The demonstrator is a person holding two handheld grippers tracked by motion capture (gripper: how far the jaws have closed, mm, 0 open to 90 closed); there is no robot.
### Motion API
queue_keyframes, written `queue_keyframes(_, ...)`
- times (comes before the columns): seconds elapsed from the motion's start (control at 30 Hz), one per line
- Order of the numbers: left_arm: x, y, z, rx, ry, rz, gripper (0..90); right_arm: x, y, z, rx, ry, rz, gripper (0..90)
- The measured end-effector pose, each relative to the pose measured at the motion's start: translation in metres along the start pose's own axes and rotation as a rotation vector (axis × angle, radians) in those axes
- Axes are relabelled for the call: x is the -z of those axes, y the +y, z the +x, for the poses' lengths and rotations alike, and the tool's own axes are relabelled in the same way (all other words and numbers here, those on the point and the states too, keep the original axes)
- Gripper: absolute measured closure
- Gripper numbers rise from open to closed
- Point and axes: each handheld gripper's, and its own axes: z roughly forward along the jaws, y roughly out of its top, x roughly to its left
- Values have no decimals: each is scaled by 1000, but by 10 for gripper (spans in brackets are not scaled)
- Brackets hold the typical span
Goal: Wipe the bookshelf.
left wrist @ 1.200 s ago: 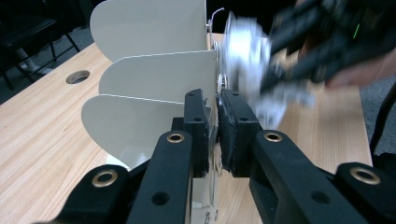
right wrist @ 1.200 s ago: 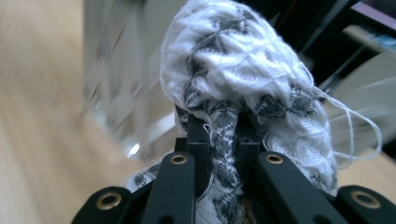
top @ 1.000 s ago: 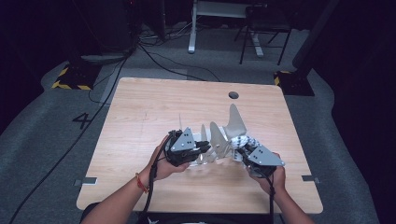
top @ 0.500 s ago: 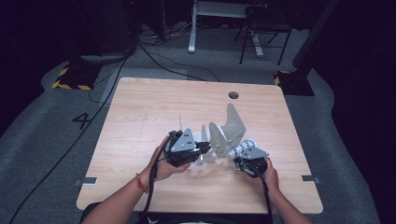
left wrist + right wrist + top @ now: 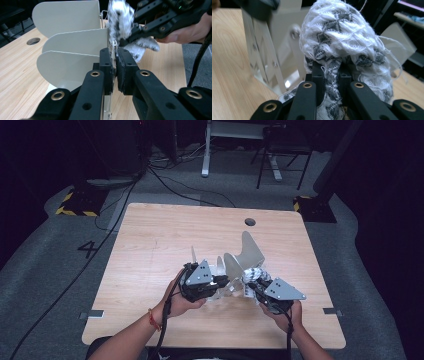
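Note:
A white metal rack (image 5: 244,254) with rounded divider plates (image 5: 75,42) stands on the wooden table (image 5: 165,235). My left gripper (image 5: 220,282) comes in from the left, its jaws shut on the thin edge of the rack's frame (image 5: 114,47). My right gripper (image 5: 252,286) is at the rack's right side, shut on a fluffy white-and-black knitted cloth (image 5: 342,37). The cloth (image 5: 256,274) is held against the rack's end, level with its plates. In the left gripper view the cloth (image 5: 120,17) hangs bunched above the right gripper (image 5: 126,40).
A round cable hole (image 5: 250,222) lies in the table's far right part. Bare tabletop surrounds the rack, with the front edge (image 5: 210,344) close under the hands. Chair and desk legs (image 5: 272,165) and floor cables (image 5: 170,177) lie beyond the table.
The right gripper with the cloth shifted a little left and toward the person, then came back right to about where it was. The left gripper and the rack stayed put.

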Motion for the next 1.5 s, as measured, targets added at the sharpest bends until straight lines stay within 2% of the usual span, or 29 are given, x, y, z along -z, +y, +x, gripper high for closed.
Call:
queue_keyframes(0.17,0,0,-2,-12,24,1,828,-9,-2,14,29,19,-6,816)
queue_keyframes(0.23,1,-1,-1,-17,29,-1,827,-11,-6,13,5,33,-6,817)
queue_keyframes(0.33,0,-1,-2,-21,36,-4,820,-13,-12,11,8,42,20,818)
queue_keyframes(0.43,1,-2,-3,-24,35,-5,790,-14,-20,11,13,43,72,817)
queue_keyframes(0.5,1,-2,-4,-27,44,-5,757,-18,-30,14,19,66,144,818)
queue_keyframes(0.6,2,-2,-3,-27,39,-2,756,-31,-44,19,29,101,240,817)
queue_keyframes(0.63,2,-2,-2,-28,40,-1,755,-35,-47,22,34,108,252,817)
queue_keyframes(0.73,2,-2,-2,-28,37,-5,763,-36,-40,26,43,118,216,817)
queue_keyframes(0.83,2,-2,-1,-27,35,-7,767,-26,-19,33,78,116,100,817)
queue_keyframes(0.87,2,-2,-1,-24,34,-8,768,-20,-9,35,95,109,44,817)
queue_keyframes(0.9,2,-2,-1,-22,33,-10,769,-16,-2,37,94,102,6,817)
queue_keyframes(0.97,2,-2,0,-22,34,-9,779,-15,7,39,88,103,-37,817)
queue_keyframes(1.03,2,-3,0,-19,38,-10,790,-22,8,43,88,113,-13,817)
queue_keyframes(1.37,3,-3,2,-15,36,-13,770,-62,-37,60,168,164,214,818)
queue_keyframes(1.5,3,-4,2,-14,38,-20,754,-66,-43,58,155,165,240,819)
